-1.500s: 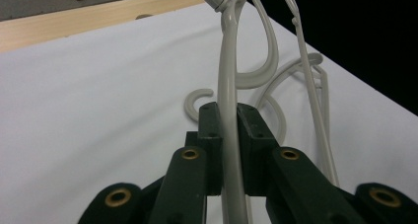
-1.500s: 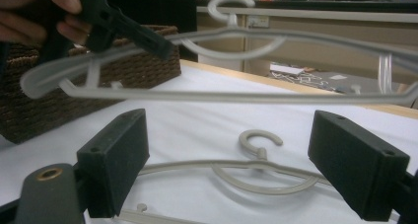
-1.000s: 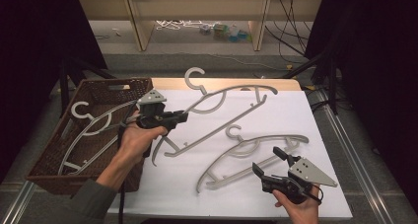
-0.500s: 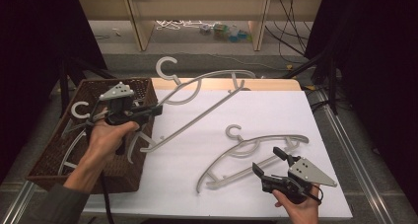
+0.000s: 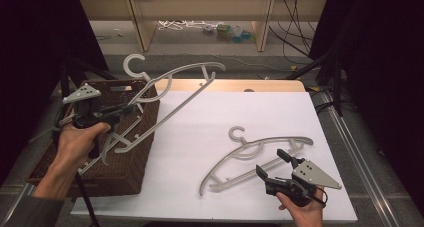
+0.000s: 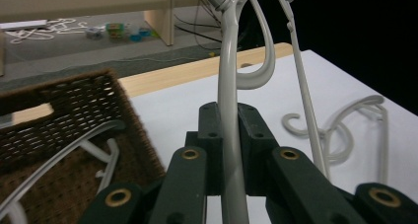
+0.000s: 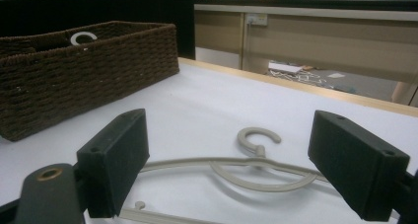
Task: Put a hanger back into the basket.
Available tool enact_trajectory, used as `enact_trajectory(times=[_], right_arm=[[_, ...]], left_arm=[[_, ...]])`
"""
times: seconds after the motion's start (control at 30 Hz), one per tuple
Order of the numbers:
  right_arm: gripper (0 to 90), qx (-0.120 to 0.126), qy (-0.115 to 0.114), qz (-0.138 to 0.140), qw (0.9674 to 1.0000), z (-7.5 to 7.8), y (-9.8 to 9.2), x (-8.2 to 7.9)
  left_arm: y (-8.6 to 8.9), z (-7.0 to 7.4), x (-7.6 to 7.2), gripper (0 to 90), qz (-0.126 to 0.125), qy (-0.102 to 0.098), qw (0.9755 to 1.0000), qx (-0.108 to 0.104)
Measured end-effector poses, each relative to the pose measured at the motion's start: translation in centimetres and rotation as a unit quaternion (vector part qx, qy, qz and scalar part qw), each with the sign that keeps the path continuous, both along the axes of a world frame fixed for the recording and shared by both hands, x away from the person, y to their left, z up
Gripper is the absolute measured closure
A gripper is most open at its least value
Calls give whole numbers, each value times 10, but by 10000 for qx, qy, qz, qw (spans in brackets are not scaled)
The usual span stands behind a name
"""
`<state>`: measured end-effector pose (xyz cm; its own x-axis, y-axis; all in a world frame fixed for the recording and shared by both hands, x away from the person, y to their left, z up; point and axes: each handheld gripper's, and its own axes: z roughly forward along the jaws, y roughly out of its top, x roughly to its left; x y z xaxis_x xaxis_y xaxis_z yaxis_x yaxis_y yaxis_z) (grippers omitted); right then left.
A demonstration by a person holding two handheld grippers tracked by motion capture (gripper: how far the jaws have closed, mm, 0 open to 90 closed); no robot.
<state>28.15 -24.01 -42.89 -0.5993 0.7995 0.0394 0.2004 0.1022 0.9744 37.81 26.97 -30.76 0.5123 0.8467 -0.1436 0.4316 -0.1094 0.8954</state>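
1. The left gripper (image 5: 120,110) has its jaws clamped tight on a thin arm of a grey hanger (image 5: 172,94); in the left gripper view that arm (image 6: 229,135) runs straight up between the two black pads.
2. This held hanger is lifted off the table, tilted, its hook (image 5: 135,63) up above the far edge of the basket (image 5: 135,169) and its lower end over the basket's right side.
3. Another grey hanger (image 6: 59,152) lies inside the woven basket.
4. The right gripper (image 5: 274,163) sits low at the near right of the white table (image 5: 210,132), jaws spread wide and gripping nothing.
5. A second hanger (image 5: 250,154) lies flat on the table just ahead of those open jaws (image 7: 246,167).
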Motion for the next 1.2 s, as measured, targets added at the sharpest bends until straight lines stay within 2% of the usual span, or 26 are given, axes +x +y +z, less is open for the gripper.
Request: enact_trajectory(times=[0.03, 0.07, 0.4, 0.5, 0.73, 0.97, 1.2], right_arm=[[165, -14, -69, -64, 10000, 0, 0, 1], [165, -21, -11, -54, 10000, 0, 0, 0], [165, 30, -28, -31, 10000, -1, 1, 1], [165, 37, -20, -32, 10000, -2, 2, 1], [165, 44, -15, -32, 10000, -2, 2, 1], [165, 45, -28, -44, 10000, -2, 2, 1], [165, 38, 3, -40, 10000, -2, 1, 1]], left_arm=[[5, -1, -1, 820, 58, -6, 10000, 8], [9, -2, -1, 820, 119, -3, 9999, 8], [47, -12, -3, 820, 515, 47, 9986, 54], [55, -14, -4, 820, 604, 36, 9981, 132], [72, -17, -3, 820, 791, 50, 9968, 119], [85, -22, -2, 820, 939, 44, 9953, 210], [104, -27, -1, 820, 1119, 64, 9931, 330]])
